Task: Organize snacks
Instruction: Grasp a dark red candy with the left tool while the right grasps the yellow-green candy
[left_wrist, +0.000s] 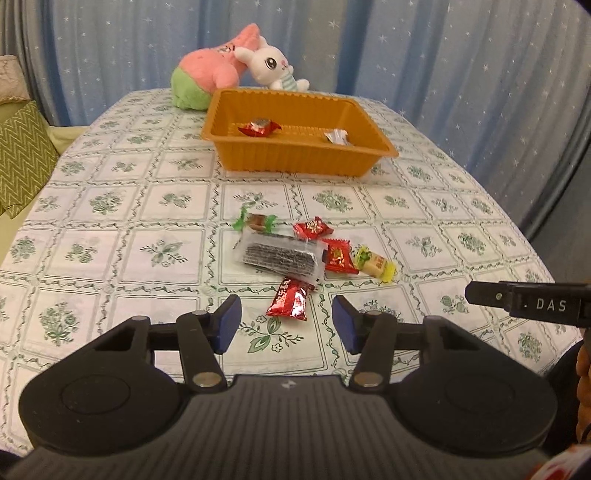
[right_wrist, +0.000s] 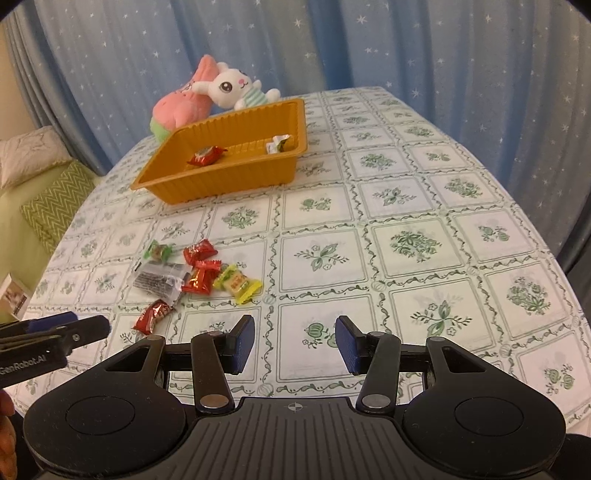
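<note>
An orange tray (left_wrist: 295, 158) (right_wrist: 221, 184) stands toward the table's far side with a red-wrapped candy (left_wrist: 259, 127) (right_wrist: 207, 156) and a silver-wrapped one (left_wrist: 337, 136) (right_wrist: 279, 143) inside. Loose snacks lie in a cluster before it: a clear pack of dark seaweed (left_wrist: 280, 256) (right_wrist: 159, 282), red candies (left_wrist: 313, 228) (right_wrist: 200, 251), a yellow candy (left_wrist: 373, 264) (right_wrist: 238, 282), a green-ended candy (left_wrist: 256, 221) (right_wrist: 159, 252) and a long red packet (left_wrist: 290, 299) (right_wrist: 153, 315). My left gripper (left_wrist: 286, 325) is open just short of the long red packet. My right gripper (right_wrist: 294, 343) hovers open over bare cloth, right of the cluster.
Two plush toys, a pink one (left_wrist: 214, 70) (right_wrist: 183, 103) and a white rabbit (left_wrist: 271, 68) (right_wrist: 232, 88), lie behind the tray. A green-patterned tablecloth (left_wrist: 110, 236) (right_wrist: 406, 240) covers the table. Starry blue curtains hang behind. Green cushions (left_wrist: 22, 158) sit off the left edge.
</note>
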